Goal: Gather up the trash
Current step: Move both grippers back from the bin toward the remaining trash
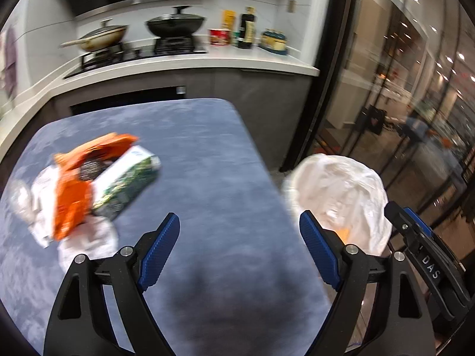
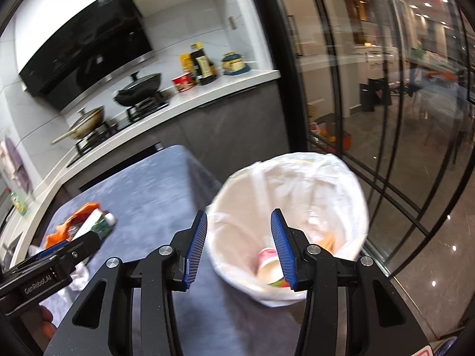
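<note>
On the blue table (image 1: 207,154) lies a trash pile: an orange wrapper (image 1: 71,190), a green-and-white carton (image 1: 127,181) and crumpled white paper (image 1: 89,240). My left gripper (image 1: 239,216) hangs open over bare tabletop to the right of the pile, with nothing between its fingers. A bin with a white liner (image 2: 297,178) stands off the table's right edge. My right gripper (image 2: 240,213) is open above the bin's near rim and holds nothing. Inside the bin lie a small cup (image 2: 268,264) and an orange scrap (image 2: 328,241). The pile's carton (image 2: 101,225) shows at the left.
A kitchen counter (image 1: 237,59) runs behind the table with two pans on a stove (image 1: 142,50), bottles and a red cup (image 1: 219,37). A glass partition with black frames (image 2: 341,89) stands right of the bin. The table's right edge (image 1: 261,160) lies close to the bin.
</note>
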Demonstrator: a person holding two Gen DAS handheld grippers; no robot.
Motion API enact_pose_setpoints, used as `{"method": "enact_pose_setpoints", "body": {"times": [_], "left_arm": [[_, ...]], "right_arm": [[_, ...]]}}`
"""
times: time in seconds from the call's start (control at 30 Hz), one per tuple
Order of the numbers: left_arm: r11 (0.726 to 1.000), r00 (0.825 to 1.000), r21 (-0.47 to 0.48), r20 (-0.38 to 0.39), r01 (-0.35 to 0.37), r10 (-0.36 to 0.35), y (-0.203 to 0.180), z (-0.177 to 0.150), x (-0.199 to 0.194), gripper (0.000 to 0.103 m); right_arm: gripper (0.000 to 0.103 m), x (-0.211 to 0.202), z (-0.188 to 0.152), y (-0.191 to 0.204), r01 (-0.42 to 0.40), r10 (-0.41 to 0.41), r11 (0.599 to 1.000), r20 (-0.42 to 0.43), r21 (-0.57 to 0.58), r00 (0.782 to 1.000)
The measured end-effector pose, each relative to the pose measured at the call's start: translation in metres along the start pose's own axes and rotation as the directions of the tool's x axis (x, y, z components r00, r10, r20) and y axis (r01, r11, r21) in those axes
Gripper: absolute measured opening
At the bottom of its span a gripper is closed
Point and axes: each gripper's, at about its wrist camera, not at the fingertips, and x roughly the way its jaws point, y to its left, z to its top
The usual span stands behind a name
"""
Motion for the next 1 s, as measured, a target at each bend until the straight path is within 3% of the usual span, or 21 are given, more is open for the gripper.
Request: {"method": "enact_pose_setpoints", "body": {"times": [0.33, 0.53, 1.0], "left_arm": [[0.985, 0.994, -0.137, 0.026, -0.106, 0.11, 0.094, -0.015, -0.041, 0.082], [0.96, 0.982, -0.219, 0.033, -0.175, 0.187, 0.153, -0.026, -0.061, 0.089], [0.906, 0.952, -0.303, -0.006, -0.295, 0.307, 0.258, -0.044, -0.075, 0.089]], "right_arm": [[0.054, -0.014, -0.019, 0.08, -0.108, 0.106, 0.988, -0.023, -0.108, 0.994], [0.054, -0.015, -0.033, 0.129, -0.177, 0.169, 0.971, -0.06, -0.161, 0.984], [0.054, 0.006, -0.072, 0.237, -0.297, 0.257, 0.921, -0.182, -0.25, 0.949]]}}
